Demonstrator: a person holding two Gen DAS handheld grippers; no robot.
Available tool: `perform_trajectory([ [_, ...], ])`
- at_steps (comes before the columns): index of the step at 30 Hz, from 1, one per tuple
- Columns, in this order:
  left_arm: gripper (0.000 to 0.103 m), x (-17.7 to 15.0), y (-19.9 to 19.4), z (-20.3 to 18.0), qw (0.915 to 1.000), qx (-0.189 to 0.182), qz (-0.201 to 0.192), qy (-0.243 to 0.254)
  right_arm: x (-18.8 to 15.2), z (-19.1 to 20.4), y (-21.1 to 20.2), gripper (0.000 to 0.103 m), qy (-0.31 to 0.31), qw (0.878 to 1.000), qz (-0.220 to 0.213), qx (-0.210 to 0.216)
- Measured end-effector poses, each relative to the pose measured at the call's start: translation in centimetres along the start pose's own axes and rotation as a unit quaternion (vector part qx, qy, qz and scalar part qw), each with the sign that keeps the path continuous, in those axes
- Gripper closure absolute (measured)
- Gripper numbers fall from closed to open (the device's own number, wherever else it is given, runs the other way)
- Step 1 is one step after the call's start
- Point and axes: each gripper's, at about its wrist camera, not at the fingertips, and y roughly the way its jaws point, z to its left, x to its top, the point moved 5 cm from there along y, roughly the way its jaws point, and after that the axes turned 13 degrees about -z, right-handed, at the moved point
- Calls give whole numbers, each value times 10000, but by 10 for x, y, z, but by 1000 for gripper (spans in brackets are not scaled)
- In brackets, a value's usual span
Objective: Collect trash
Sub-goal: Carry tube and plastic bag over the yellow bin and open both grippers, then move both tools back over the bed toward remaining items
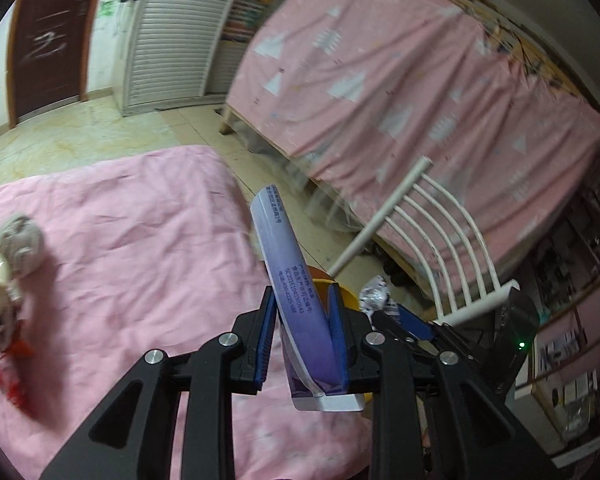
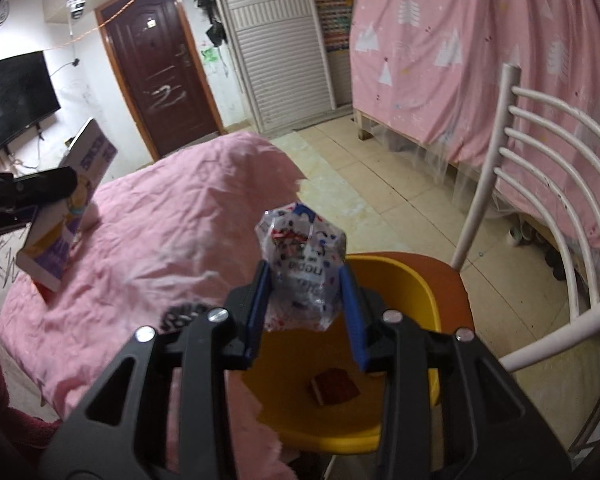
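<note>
My left gripper (image 1: 303,300) is shut on a purple and white carton (image 1: 296,276), held above the edge of the pink bed; it also shows at the left of the right wrist view (image 2: 66,216). My right gripper (image 2: 304,280) is shut on a crumpled clear printed wrapper (image 2: 302,260), held just above a yellow bin (image 2: 412,280). A small red-brown packet (image 2: 334,390) lies in the bin's bottom. The bin stands on the orange seat (image 2: 454,284) of a white chair (image 2: 540,168). In the left wrist view the right gripper (image 1: 404,318) and its wrapper (image 1: 374,292) show beside the bin (image 1: 350,296).
A pink bedspread (image 1: 140,240) covers the near bed, with a grey sock and a doll (image 1: 4,264) at its left. A bunk draped in pink cloth (image 1: 400,80) stands across a tiled floor (image 2: 380,184). A dark door (image 2: 160,60), a louvred wardrobe (image 2: 276,48) and a television (image 2: 12,100) line the far wall.
</note>
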Motion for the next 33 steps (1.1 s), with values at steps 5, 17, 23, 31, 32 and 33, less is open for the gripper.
perform_trajectory([
  [5, 87, -7, 28, -24, 9993, -201, 247, 181, -9, -18, 3, 65, 208, 9997, 57, -79],
  [17, 62, -24, 77, -59, 9963, -265, 607, 544, -12, -45, 0, 53, 551, 9982, -28, -219],
  [23, 47, -25, 75, -56, 9967, -222, 601, 500, -11, -47, -2, 51, 574, 9981, -56, -224],
  [31, 47, -13, 47, -45, 9980, -245, 325, 477, -6, -27, -1, 51, 421, 9990, -35, -131],
  [32, 47, -11, 41, -44, 9981, -263, 283, 485, -4, -22, -2, 51, 386, 9992, -43, -104],
  [33, 47, -10, 35, -42, 9981, -276, 230, 502, -3, -18, -2, 51, 357, 9993, -51, -88],
])
